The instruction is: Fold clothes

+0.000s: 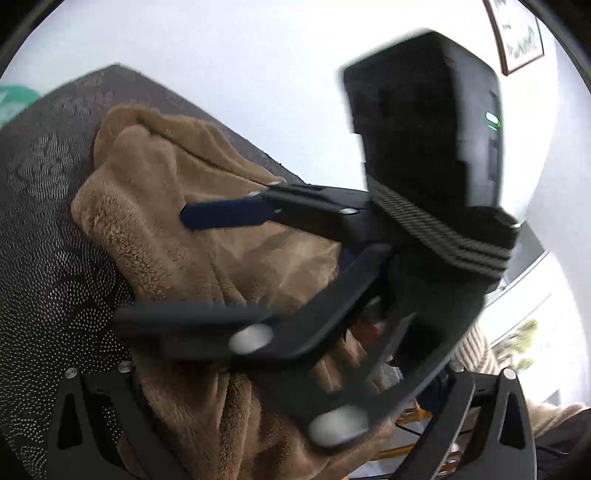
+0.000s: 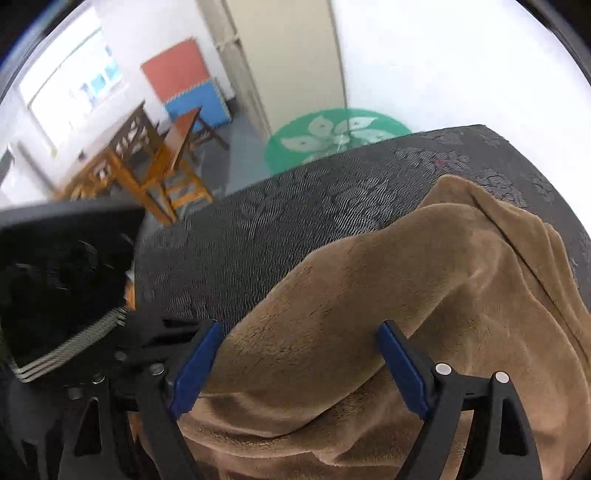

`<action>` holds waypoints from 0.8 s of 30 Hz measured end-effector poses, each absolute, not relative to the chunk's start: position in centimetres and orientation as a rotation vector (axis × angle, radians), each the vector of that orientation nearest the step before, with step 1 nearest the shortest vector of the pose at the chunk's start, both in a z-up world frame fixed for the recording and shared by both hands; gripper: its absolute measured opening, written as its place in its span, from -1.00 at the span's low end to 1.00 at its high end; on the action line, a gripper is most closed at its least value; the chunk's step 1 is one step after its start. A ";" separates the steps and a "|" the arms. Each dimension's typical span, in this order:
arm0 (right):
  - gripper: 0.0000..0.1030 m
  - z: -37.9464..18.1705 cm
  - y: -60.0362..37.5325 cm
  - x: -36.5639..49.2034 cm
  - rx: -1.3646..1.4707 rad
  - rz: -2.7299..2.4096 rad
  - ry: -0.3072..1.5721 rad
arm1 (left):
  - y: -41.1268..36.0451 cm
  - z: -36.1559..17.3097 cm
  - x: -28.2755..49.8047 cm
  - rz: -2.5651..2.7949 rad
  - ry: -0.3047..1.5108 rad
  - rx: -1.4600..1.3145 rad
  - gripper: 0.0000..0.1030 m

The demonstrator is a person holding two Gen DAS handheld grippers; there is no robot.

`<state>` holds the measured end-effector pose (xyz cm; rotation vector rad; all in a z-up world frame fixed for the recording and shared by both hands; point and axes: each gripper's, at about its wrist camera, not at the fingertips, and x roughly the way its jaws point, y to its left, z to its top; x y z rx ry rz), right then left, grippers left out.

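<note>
A brown fleece garment lies bunched on a dark patterned table. It also fills the lower right of the right wrist view. My right gripper is open, its blue pads spread wide over the near part of the fleece. It crosses the left wrist view as a blurred black shape over the cloth. My left gripper's own fingers show only at their bases at the bottom corners, and its tips are hidden. Its body appears at the left of the right wrist view.
The dark table's far edge curves across the view. Beyond it are wooden tables and chairs, a green round mat, red and blue foam mats and white walls. A framed picture hangs at the upper right.
</note>
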<state>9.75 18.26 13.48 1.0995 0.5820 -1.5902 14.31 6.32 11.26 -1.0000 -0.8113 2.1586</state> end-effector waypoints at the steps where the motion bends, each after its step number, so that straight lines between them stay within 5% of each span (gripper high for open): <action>1: 0.71 13.2 18.2 9.8 1.109 -1.587 0.597 | 6.5 11.2 14.1 2.140 -0.817 -1.005 0.99; 8: 0.56 12.3 21.2 9.2 1.084 -1.823 0.805 | 7.4 9.8 12.8 2.003 -0.877 -1.076 0.99; 20: 0.57 10.0 32.6 6.1 1.227 -2.171 0.538 | 1.7 9.9 12.7 2.091 -0.985 -1.113 0.99; 24: 0.57 9.2 33.2 6.6 1.220 -2.188 0.499 | 0.0 9.4 12.3 2.292 -0.860 -1.269 0.99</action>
